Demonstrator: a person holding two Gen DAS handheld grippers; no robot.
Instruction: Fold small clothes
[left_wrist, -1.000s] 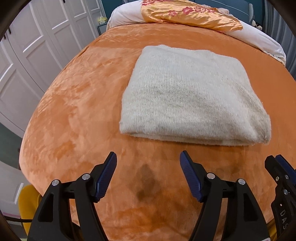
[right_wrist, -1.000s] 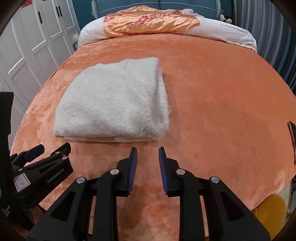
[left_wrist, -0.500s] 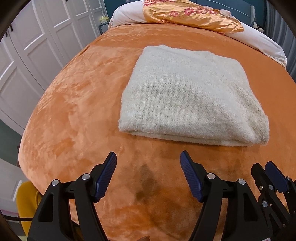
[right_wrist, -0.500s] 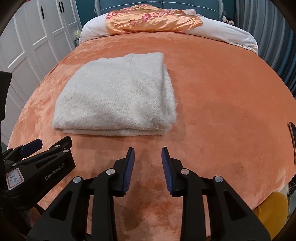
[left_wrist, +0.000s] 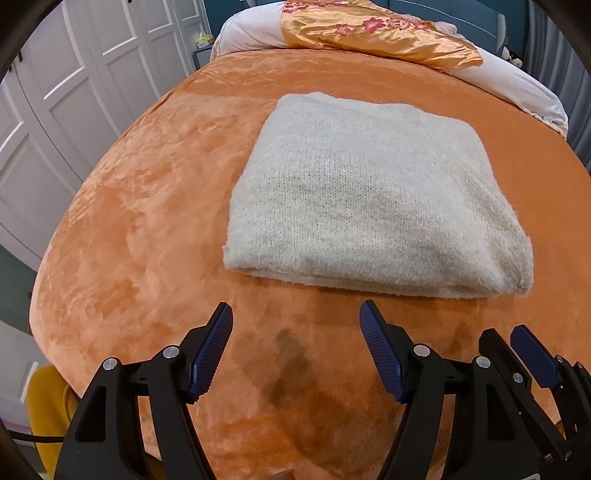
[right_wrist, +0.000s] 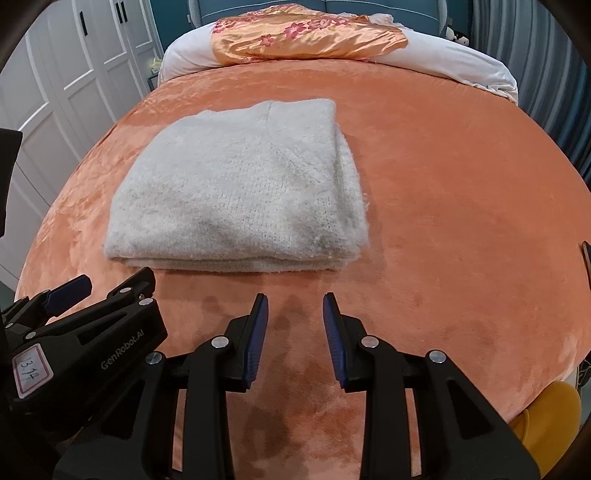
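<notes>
A cream knitted garment (left_wrist: 373, 199) lies folded into a thick rectangle on the orange bedspread (left_wrist: 147, 206); it also shows in the right wrist view (right_wrist: 240, 192). My left gripper (left_wrist: 295, 317) is wide open and empty, above the bedspread just in front of the garment's near edge. My right gripper (right_wrist: 294, 306) is open with a narrower gap, empty, in front of the garment's near right corner. Each gripper shows at the edge of the other's view: the right one (left_wrist: 517, 343) and the left one (right_wrist: 107, 288).
A white pillow roll (right_wrist: 443, 59) with an orange flowered cloth (right_wrist: 306, 35) lies at the bed's head. White wardrobe doors (left_wrist: 55, 92) stand to the left. A yellow object (right_wrist: 550, 417) sits below the bed's right edge, and a dark object (right_wrist: 586, 254) at the far right.
Both grippers have drifted closer together above the near bedspread, and the right gripper's gap has widened a little. The folded garment has not moved.
</notes>
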